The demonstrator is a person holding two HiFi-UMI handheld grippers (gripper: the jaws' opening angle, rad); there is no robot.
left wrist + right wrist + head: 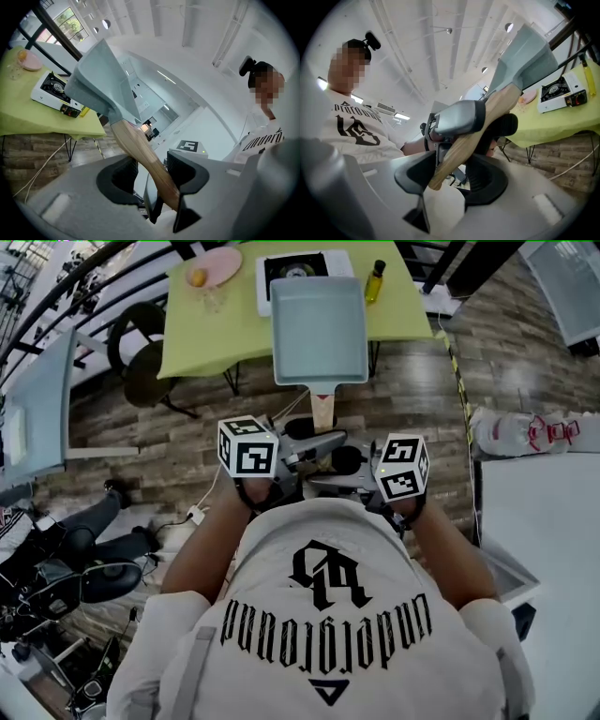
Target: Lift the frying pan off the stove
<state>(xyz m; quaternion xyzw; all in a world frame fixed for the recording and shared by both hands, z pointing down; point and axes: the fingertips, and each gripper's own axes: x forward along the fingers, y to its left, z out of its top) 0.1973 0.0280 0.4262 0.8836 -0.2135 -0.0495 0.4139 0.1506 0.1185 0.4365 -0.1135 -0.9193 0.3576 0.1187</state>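
Note:
The square grey frying pan (319, 329) hangs in the air in front of the green table (202, 334), clear of the portable stove (295, 268). Its wooden handle (322, 411) points back toward me. My left gripper (305, 451) is shut on the handle (140, 150), which runs up between its pads to the pan (101, 79). My right gripper (352, 470) meets it from the other side, shut on the handle's butt end (440, 176). In the right gripper view the left gripper (459, 119) clamps the handle higher up, and the pan (525, 56) rises beyond.
On the green table are a pink plate (214, 266) with an orange item and an oil bottle (375, 280). A dark chair (141, 352) stands at its left, a white table (544, 521) at my right. Cables and a person's legs (94, 521) lie on the wooden floor at left.

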